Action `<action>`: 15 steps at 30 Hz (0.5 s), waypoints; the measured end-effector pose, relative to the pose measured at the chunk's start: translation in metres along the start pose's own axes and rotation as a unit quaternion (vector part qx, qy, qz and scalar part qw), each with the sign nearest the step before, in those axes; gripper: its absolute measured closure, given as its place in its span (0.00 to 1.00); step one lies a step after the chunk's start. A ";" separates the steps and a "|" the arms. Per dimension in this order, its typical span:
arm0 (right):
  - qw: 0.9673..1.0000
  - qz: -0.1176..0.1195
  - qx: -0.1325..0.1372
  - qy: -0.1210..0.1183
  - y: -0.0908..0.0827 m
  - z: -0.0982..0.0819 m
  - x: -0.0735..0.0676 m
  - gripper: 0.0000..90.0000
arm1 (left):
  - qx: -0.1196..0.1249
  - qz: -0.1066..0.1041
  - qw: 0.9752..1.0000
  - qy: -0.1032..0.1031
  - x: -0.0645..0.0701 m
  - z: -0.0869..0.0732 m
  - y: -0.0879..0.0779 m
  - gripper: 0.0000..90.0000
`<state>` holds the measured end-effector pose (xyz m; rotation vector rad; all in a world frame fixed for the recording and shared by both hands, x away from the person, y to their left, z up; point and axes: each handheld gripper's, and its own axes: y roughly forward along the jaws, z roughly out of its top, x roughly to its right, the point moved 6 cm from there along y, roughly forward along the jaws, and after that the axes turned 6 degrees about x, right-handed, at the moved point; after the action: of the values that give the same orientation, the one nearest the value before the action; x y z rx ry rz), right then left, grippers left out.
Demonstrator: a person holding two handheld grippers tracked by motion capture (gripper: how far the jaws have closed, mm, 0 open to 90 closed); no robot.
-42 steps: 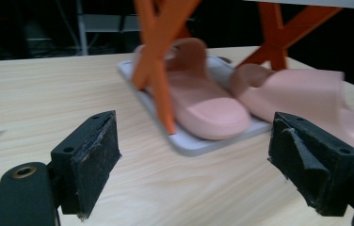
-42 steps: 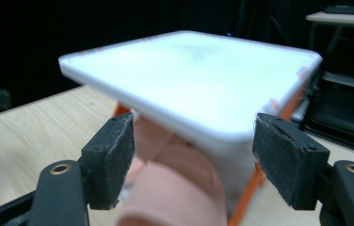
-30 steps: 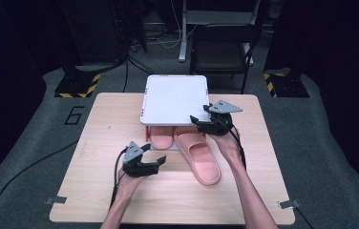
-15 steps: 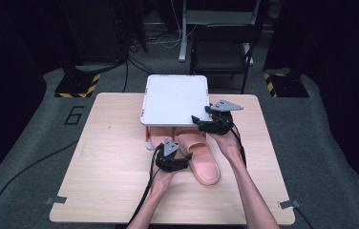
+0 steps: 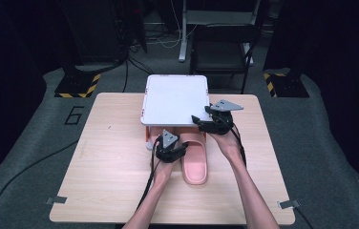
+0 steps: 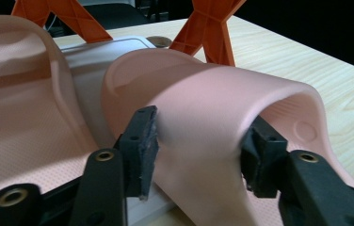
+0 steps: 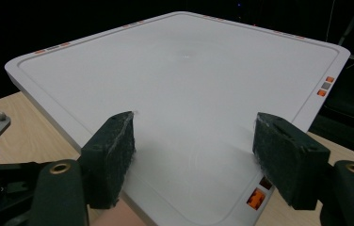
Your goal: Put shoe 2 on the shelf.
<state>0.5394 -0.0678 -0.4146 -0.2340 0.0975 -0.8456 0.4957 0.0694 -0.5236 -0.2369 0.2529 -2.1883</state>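
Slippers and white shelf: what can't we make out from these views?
- Left slipper: high view, hidden by the left gripper and the white shelf.
- Right slipper toe: high view, under the shelf.
- Shelf's orange legs: left gripper view, tops cut off by the frame's edge.
- Right gripper fingers: contact with the shelf unclear.

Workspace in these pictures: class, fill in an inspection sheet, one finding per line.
Surface: wooden table, tape tabs at its near corners.
Job's things: two pink slippers; left slipper, right slipper, toes under the white tray on orange legs.
Clutter: nothing seen.
Grippers: left gripper has just been closing around the left slipper's strap; right gripper open over the tray's near edge.
Cables: one trails from each gripper.
Surroundings: dark, grey floor, hazard-striped stand bases.
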 end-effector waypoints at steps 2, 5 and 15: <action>1.000 0.002 -0.002 0.000 0.000 0.000 0.000 0.33 | 0.003 -0.006 1.000 0.003 0.004 0.001 -0.007 0.45; 1.000 0.002 0.001 0.001 0.001 0.000 0.000 0.33 | -0.002 -0.044 0.999 0.024 0.015 -0.001 -0.027 0.35; 1.000 -0.001 -0.004 0.003 0.000 0.000 -0.001 0.33 | -0.053 -0.161 0.980 0.108 0.059 -0.034 -0.063 0.07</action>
<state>0.5390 -0.0673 -0.4148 -0.2400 0.1062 -0.8484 0.4035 0.0619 -0.5352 -0.1046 0.4825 -2.5279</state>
